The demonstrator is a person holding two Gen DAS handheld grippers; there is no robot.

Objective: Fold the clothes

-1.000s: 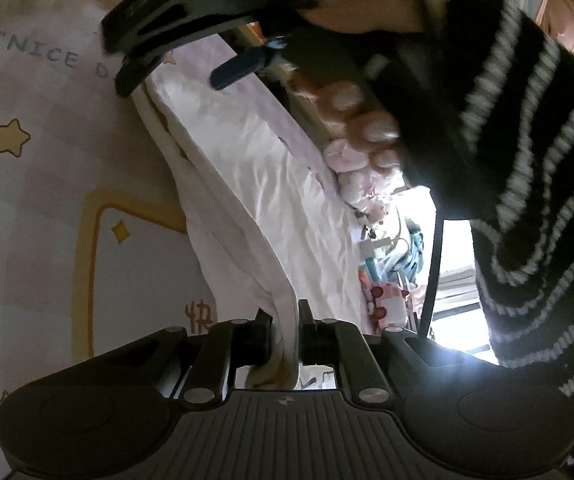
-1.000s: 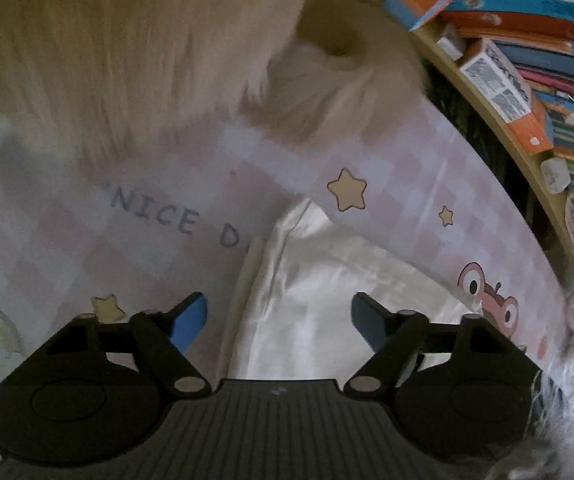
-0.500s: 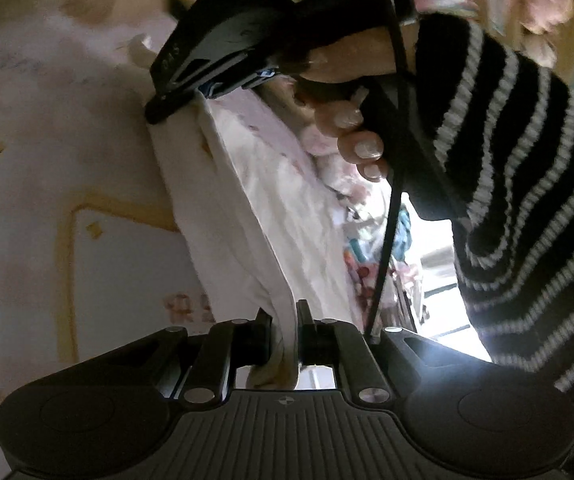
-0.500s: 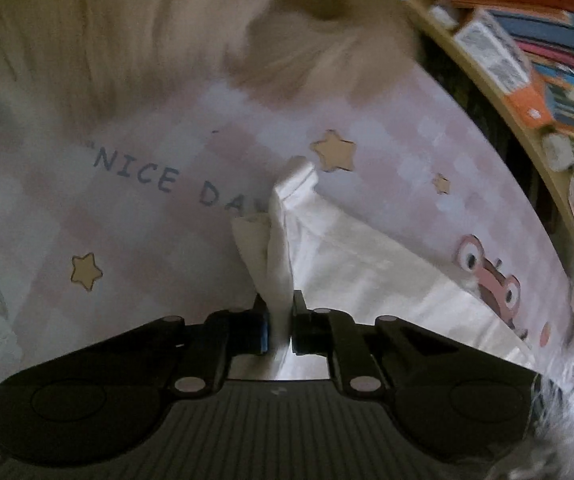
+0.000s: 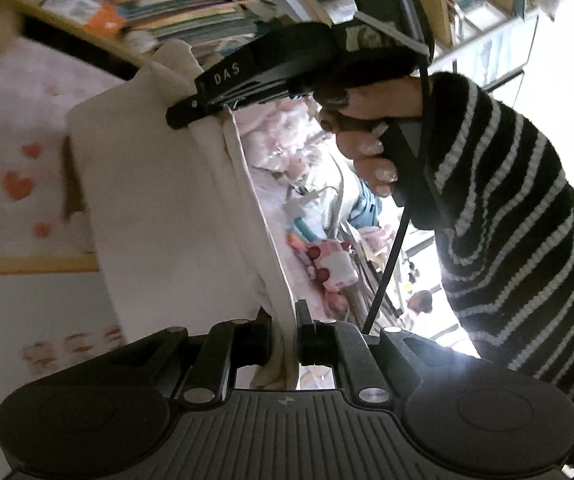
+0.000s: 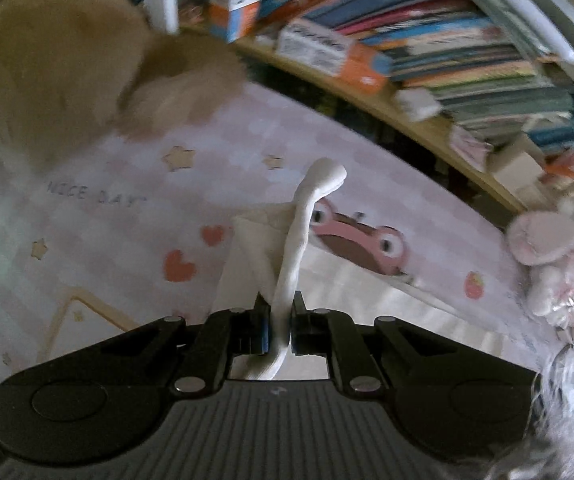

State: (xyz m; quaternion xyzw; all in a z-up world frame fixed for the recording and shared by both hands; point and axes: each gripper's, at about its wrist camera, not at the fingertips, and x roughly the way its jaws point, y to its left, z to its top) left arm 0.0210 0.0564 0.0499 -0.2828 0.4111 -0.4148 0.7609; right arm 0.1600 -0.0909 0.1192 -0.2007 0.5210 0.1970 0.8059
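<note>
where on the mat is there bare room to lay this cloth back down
Bare mat lies left of the white cloth, between the NICE DAY lettering and the hearts. Crowded: tan plush at top left, pink plush toy at right, bookshelf behind.

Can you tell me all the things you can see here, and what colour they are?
cloth: one, cream, pinched at two spots, lifted off the mat
play mat: one, pink with stars and hearts, underneath
books: many, mixed colours, on the shelf behind
fluffy thing: one, tan, back of the mat
plush toy: one, pink and white, right edge of the mat
left gripper: black, shut on cloth
right gripper: black, shut on cloth
sleeve: black with white stripes
</note>
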